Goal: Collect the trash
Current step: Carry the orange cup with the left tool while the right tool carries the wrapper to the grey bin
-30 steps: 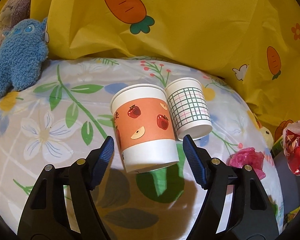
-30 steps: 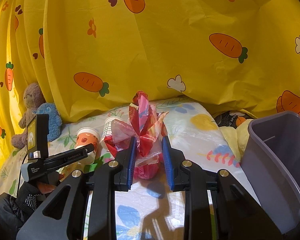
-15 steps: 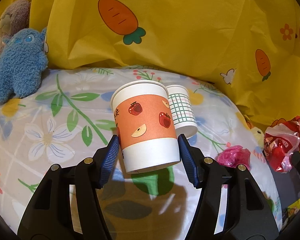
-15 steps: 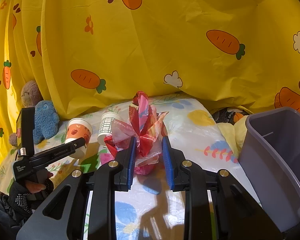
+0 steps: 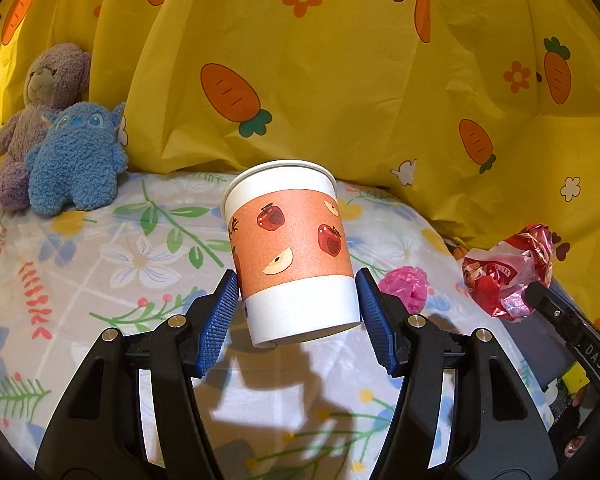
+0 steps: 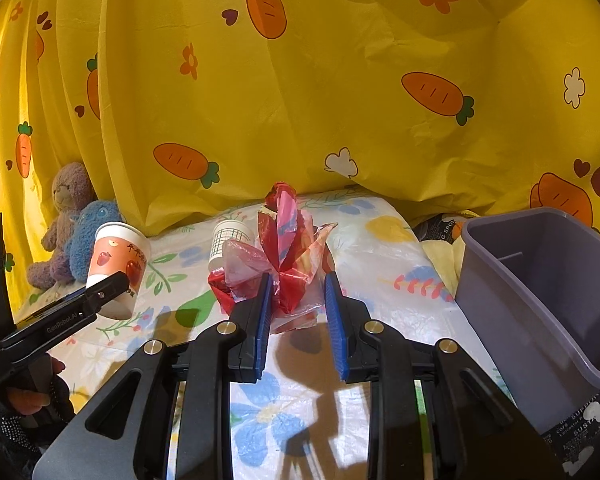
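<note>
With both grippers clamped, the right gripper (image 6: pixel 295 304) is holding the wrapper (image 6: pixel 286 248) nearest the bin (image 6: pixel 540 280), while the left gripper (image 5: pixel 296 304) is holding the cup (image 5: pixel 292 248) farther off.

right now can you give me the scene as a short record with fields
left gripper: shut on apple-print paper cup, lifted off the floral sheet
right gripper: shut on red plastic wrapper
bin: grey plastic bin, at right, nothing visible inside
left on sheet: grid-pattern paper cup, pink crumpled wad
not trash: blue plush, brown teddy bear
</note>
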